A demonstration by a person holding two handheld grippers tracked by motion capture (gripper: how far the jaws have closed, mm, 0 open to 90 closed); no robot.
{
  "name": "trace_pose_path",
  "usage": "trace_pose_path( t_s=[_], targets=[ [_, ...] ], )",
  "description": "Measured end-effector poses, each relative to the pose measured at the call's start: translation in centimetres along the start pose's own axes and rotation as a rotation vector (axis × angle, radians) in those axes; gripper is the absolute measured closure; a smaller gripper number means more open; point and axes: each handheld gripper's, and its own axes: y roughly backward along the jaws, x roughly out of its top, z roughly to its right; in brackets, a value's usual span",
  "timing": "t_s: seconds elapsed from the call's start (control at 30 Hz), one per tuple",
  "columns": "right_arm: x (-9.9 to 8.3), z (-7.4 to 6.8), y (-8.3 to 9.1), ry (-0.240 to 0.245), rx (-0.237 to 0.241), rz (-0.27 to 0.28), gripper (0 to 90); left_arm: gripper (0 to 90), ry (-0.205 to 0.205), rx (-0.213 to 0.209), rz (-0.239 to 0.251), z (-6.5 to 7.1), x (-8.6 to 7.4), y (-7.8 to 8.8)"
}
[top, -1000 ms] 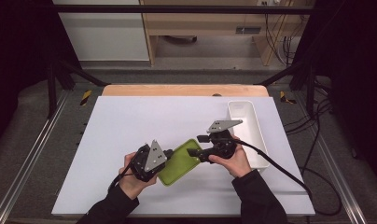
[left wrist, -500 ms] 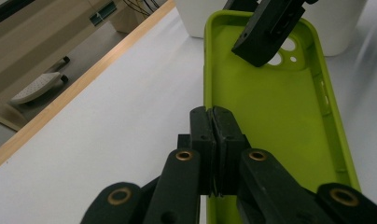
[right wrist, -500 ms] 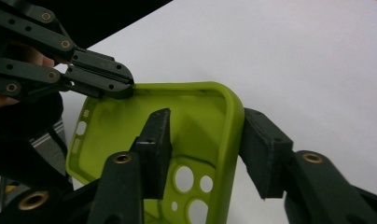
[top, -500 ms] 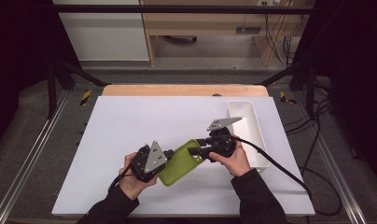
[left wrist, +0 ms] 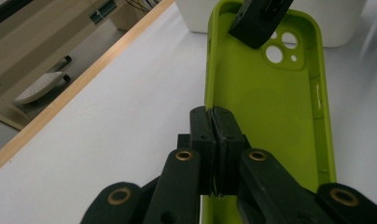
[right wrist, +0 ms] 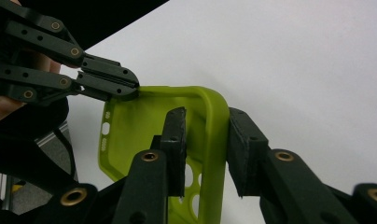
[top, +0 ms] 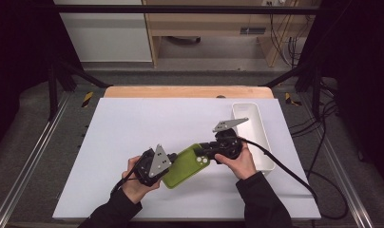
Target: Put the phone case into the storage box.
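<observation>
Right claw (right wrist: 206, 154) closing round green case (top: 186, 165) (white tray (top: 261, 142) beside)

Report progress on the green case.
Done: the left gripper is shut on one long edge of the case. In hand: the right gripper has just been closing its jaws astride the rim at the camera-hole end; the inner pad looks a little short of the wall. Left: that second grip, and any move onward; the case is outside the tray.

White table (top: 133, 123), wooden furniture (top: 209, 28), dark surroundings.
</observation>
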Motion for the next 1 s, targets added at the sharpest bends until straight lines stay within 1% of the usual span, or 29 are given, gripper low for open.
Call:
trace_pose_path(
  t_s=[0.33,0.53,0.8,1.0],
  targets=[
    [0.09,-0.11,0.41,-0.001,0.03,-0.005,77.8,87.7,-0.019,0.005,-0.019,0.03,-0.27,-0.47],
    [0.05,-0.19,0.42,-0.011,0.03,-0.016,78.1,87.7,-0.027,0.009,-0.02,0.05,-0.32,-0.55],
    [0.05,-0.17,0.45,-0.018,0.027,-0.036,78.9,87.6,-0.037,0.003,-0.028,0.25,-0.3,-0.68],
    [0.05,-0.28,0.53,-0.007,0.012,-0.038,79.2,87.1,-0.042,-0.003,-0.035,0.43,-0.31,-0.88]
  ],
)
